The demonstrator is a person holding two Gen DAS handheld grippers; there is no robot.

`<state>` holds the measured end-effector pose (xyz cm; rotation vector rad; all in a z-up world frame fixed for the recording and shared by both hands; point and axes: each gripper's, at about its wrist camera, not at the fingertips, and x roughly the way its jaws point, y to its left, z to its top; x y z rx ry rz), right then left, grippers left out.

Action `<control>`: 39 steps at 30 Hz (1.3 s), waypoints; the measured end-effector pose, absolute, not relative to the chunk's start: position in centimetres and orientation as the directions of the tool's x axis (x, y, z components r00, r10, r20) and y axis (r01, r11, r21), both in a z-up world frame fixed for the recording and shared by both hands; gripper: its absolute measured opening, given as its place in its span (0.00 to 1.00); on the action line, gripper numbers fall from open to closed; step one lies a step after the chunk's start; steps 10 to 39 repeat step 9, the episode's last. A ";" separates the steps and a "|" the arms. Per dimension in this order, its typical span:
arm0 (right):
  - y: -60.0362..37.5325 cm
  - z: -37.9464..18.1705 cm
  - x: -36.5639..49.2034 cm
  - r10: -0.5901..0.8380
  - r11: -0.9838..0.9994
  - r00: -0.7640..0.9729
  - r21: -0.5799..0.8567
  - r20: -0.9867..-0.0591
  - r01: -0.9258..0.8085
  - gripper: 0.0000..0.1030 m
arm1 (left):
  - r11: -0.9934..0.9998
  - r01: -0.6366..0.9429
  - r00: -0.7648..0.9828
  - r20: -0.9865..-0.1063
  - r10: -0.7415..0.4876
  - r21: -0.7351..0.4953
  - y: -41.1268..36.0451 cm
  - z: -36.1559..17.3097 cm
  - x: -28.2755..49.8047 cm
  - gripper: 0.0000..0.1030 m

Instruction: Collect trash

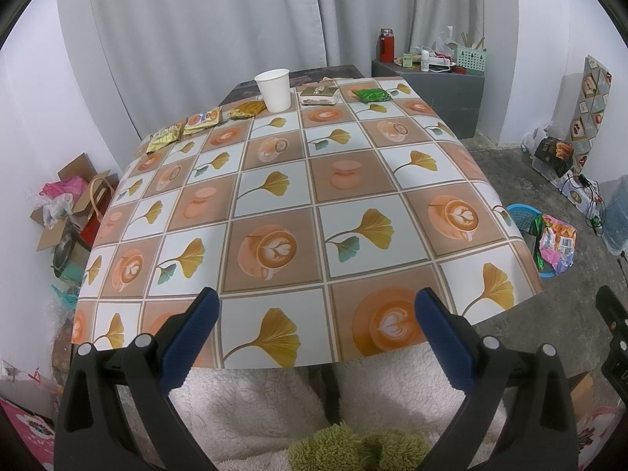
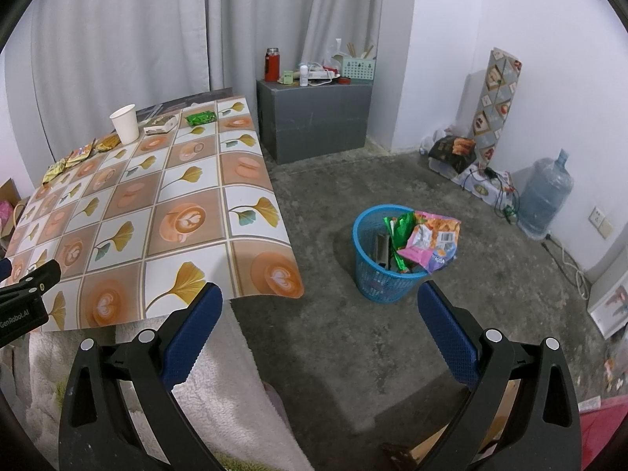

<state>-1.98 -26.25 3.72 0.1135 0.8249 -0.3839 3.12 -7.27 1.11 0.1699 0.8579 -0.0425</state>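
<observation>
A white paper cup (image 1: 273,89) (image 2: 125,123) stands at the far edge of the patterned table (image 1: 298,212) (image 2: 188,251). Beside it lie a green wrapper (image 1: 371,95) (image 2: 201,118), a flat pale packet (image 1: 320,95) (image 2: 160,125) and several yellow snack wrappers (image 1: 204,119) (image 2: 78,156). A blue mesh bin (image 2: 382,253) (image 1: 524,218) on the floor right of the table holds pink and green wrappers. My left gripper (image 1: 316,306) is open over the table's near edge, holding nothing. My right gripper (image 2: 320,302) is open above the floor, near the bin.
A grey cabinet (image 2: 314,117) with a red flask (image 2: 271,64) and clutter stands behind the table. A water jug (image 2: 547,196), boxes and cables line the right wall. Cardboard boxes (image 1: 74,204) sit left of the table. White fleece (image 1: 274,404) lies below the near edge.
</observation>
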 end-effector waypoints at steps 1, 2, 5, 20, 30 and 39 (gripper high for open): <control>-26.3 3.7 -2.0 -0.288 0.926 0.614 -0.049 -0.735 0.375 0.93 | 0.986 0.105 0.654 -0.755 0.031 0.132 -7.3 1.1 3.1 0.95; -26.2 3.7 -2.0 -0.289 0.925 0.614 -0.049 -0.735 0.376 0.93 | 0.986 0.105 0.658 -0.752 0.032 0.134 -7.3 1.2 3.1 0.95; -26.2 3.7 -2.0 -0.288 0.926 0.614 -0.049 -0.734 0.375 0.93 | 0.985 0.103 0.665 -0.746 0.034 0.136 -7.1 1.5 3.4 0.95; -26.2 3.7 -2.0 -0.289 0.925 0.614 -0.049 -0.734 0.377 0.93 | 0.986 0.102 0.662 -0.749 0.034 0.135 -7.0 1.7 3.5 0.95; -26.2 3.7 -2.0 -0.289 0.925 0.614 -0.049 -0.734 0.377 0.93 | 0.986 0.102 0.662 -0.749 0.034 0.135 -7.0 1.7 3.5 0.95; -26.2 3.7 -2.0 -0.289 0.925 0.614 -0.049 -0.734 0.377 0.93 | 0.986 0.102 0.662 -0.749 0.034 0.135 -7.0 1.7 3.5 0.95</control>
